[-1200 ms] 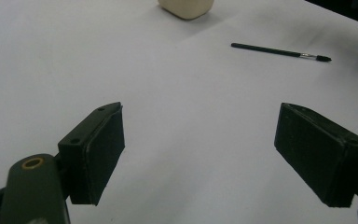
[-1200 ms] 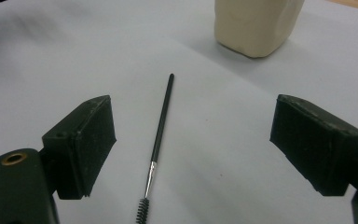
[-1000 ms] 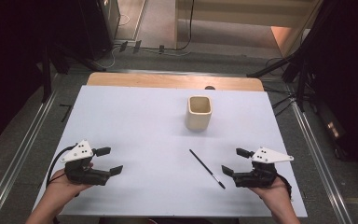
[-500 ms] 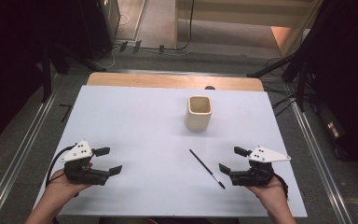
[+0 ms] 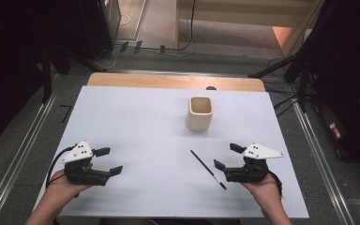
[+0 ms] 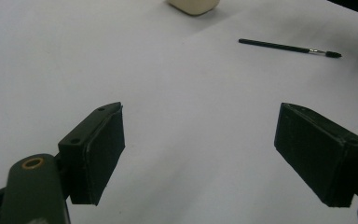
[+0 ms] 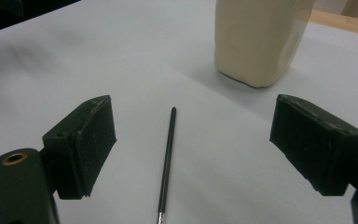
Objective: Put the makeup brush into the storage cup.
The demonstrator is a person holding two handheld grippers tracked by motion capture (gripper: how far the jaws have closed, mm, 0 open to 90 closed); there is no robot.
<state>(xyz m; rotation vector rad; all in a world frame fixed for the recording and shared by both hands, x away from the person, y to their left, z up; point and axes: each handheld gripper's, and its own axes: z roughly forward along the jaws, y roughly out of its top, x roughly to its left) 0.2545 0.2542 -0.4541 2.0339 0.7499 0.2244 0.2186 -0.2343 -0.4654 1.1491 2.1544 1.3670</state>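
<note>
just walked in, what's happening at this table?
A person holds a two-jaw gripper in each hand over a white table. The right gripper is open, with a thin black brush lying flat just off its jaws; in the right gripper view the brush lies between them, untouched. A cream cup stands upright farther back. The left gripper is open and empty, resting near the table's front left.

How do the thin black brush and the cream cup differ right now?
The brush lies flat; the cup stands upright. The brush is slim and black, the cup squat and cream. The brush lies close to the right tool, the cup farther back. Both rest untouched on the white table.
</note>
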